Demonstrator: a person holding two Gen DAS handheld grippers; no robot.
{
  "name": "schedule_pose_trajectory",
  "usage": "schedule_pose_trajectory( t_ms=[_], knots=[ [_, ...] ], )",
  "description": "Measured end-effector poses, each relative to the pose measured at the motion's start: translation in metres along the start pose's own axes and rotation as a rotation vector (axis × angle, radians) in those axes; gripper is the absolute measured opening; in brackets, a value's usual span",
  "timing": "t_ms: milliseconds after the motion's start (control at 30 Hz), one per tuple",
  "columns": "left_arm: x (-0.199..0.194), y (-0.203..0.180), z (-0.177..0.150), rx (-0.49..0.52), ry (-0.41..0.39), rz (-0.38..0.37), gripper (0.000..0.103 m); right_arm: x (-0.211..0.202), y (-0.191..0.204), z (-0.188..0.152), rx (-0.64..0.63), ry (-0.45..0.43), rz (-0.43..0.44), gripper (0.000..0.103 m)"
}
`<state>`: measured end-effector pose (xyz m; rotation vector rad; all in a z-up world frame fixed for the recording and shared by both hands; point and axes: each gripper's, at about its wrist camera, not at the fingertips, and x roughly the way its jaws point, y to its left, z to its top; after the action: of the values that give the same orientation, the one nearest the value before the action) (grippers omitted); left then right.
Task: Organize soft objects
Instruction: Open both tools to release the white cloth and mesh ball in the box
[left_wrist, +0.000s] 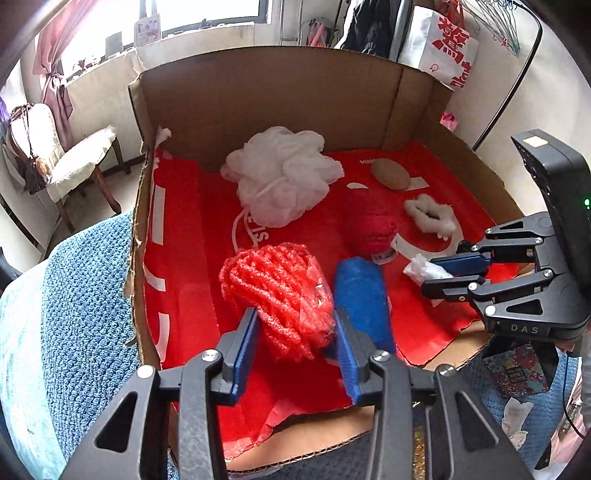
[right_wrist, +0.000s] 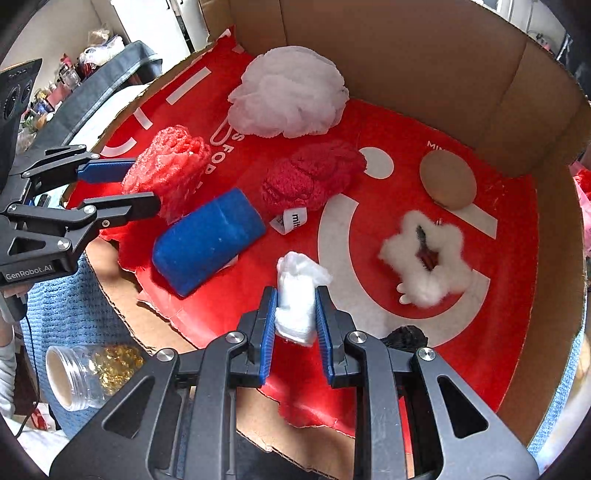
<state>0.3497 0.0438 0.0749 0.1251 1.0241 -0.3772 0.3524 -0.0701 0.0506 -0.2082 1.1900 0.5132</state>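
Holding a red foam-net bundle (left_wrist: 277, 299) between its blue pads, the left gripper (left_wrist: 295, 332) hangs over the open cardboard box (left_wrist: 266, 99) lined with red printed paper. The right gripper (right_wrist: 295, 317) is closed on a small white crumpled wad (right_wrist: 297, 295). Inside the box lie a blue foam cylinder (right_wrist: 208, 240), just beside the net bundle, a white mesh bath pouf (right_wrist: 288, 92), a dark red knitted piece (right_wrist: 310, 177), a white fluffy ring (right_wrist: 428, 258) and a tan oval pad (right_wrist: 447, 181).
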Motion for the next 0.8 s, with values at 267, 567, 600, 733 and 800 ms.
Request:
schedule_pose_trajectory(
  t_ms=[267, 567, 600, 733, 800],
  knots=[
    [0.0, 0.002, 0.002, -0.018, 0.002, -0.015, 0.047, 0.006, -0.003, 0.006, 0.0, 0.022, 0.013, 0.021],
    [-0.008, 0.002, 0.003, -0.036, -0.014, -0.037, 0.065, 0.01, 0.004, 0.009, -0.051, 0.036, -0.003, 0.025],
    [-0.009, 0.002, 0.003, -0.036, -0.02, -0.031, 0.067, 0.01, 0.004, 0.008, -0.055, 0.036, -0.005, 0.026],
    [-0.012, 0.004, 0.003, -0.047, -0.03, -0.034, 0.067, 0.012, 0.003, 0.01, -0.067, 0.039, -0.015, 0.026],
    [-0.014, 0.006, 0.003, -0.056, -0.03, -0.04, 0.067, 0.012, 0.005, 0.01, -0.072, 0.038, -0.017, 0.026]
  ],
)
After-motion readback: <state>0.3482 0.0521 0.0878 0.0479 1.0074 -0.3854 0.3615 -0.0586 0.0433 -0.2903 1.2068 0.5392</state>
